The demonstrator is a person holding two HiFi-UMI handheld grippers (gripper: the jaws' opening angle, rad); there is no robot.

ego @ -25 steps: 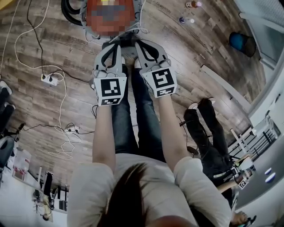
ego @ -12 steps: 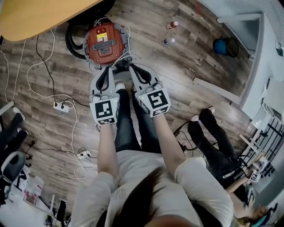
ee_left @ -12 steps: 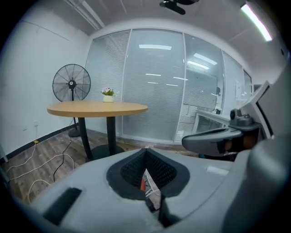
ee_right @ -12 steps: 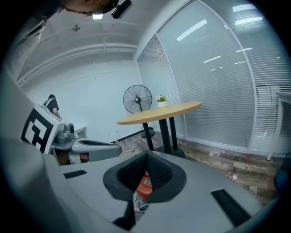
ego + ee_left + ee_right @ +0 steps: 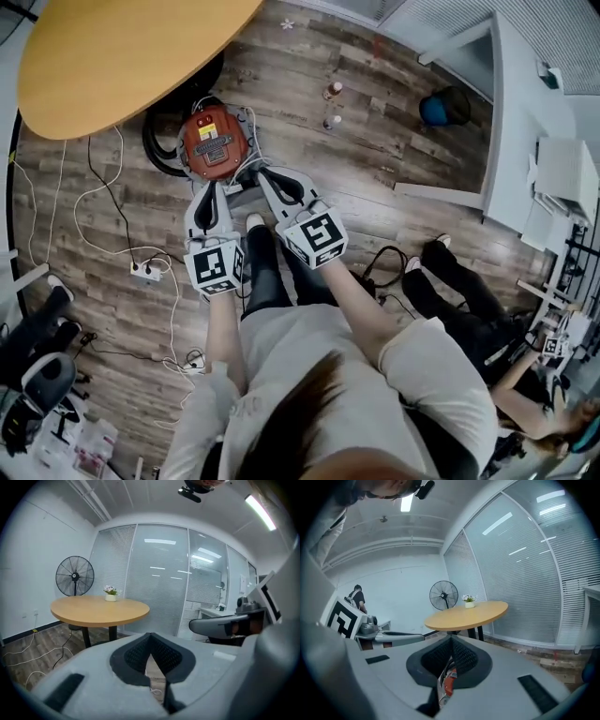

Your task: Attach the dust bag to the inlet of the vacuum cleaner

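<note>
Below, a round red vacuum cleaner (image 5: 215, 141) sits on wood-plank floor (image 5: 375, 159).

the floor (image 5: 403, 159) is dark wood-look planking. a round table (image 5: 122, 56) with a tan top stands on a dark base near a glass wall (image 5: 159, 578), whose panes are backed by pale slatted blinds. a small potted plant (image 5: 110, 594) sits on the table top. a black pedestal fan (image 5: 75, 576) stands behind it against a plain white wall (image 5: 33, 559). a strip light (image 5: 259, 512) glows on the white ceiling. white cables (image 5: 82, 199) loop over the planks to a power strip (image 5: 145, 272). a blue bin (image 5: 441, 108) stands by the far side, and white furniture (image 5: 562, 173) lines the right.
</note>
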